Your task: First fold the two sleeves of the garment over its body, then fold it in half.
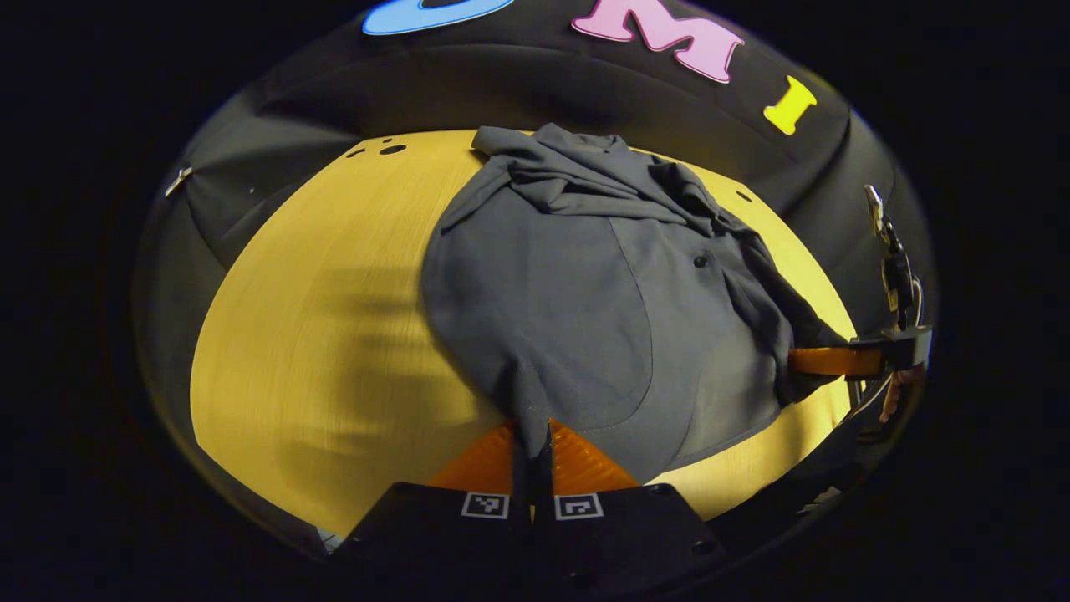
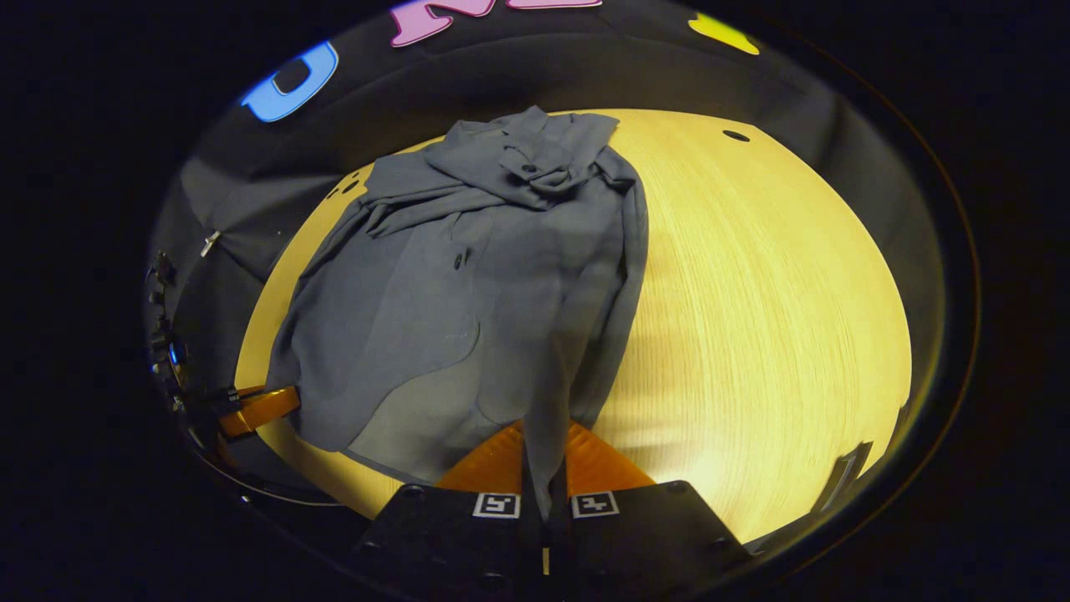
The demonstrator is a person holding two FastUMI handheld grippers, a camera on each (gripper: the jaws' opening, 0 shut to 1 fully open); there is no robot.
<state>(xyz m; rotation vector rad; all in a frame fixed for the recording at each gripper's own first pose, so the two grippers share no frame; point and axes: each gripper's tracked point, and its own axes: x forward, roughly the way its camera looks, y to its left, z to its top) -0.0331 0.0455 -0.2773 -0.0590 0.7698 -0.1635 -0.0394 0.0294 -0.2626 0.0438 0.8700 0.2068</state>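
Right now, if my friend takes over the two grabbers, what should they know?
Left gripper: shut on the grey garment's near edge.
Right gripper: shut on that edge too, at the other corner.
The garment lies on the yellow table, both sleeves bunched over its far end.
Sleeves look folded in, roughly.
Left: carry the held edge to the far end to fold it in half.
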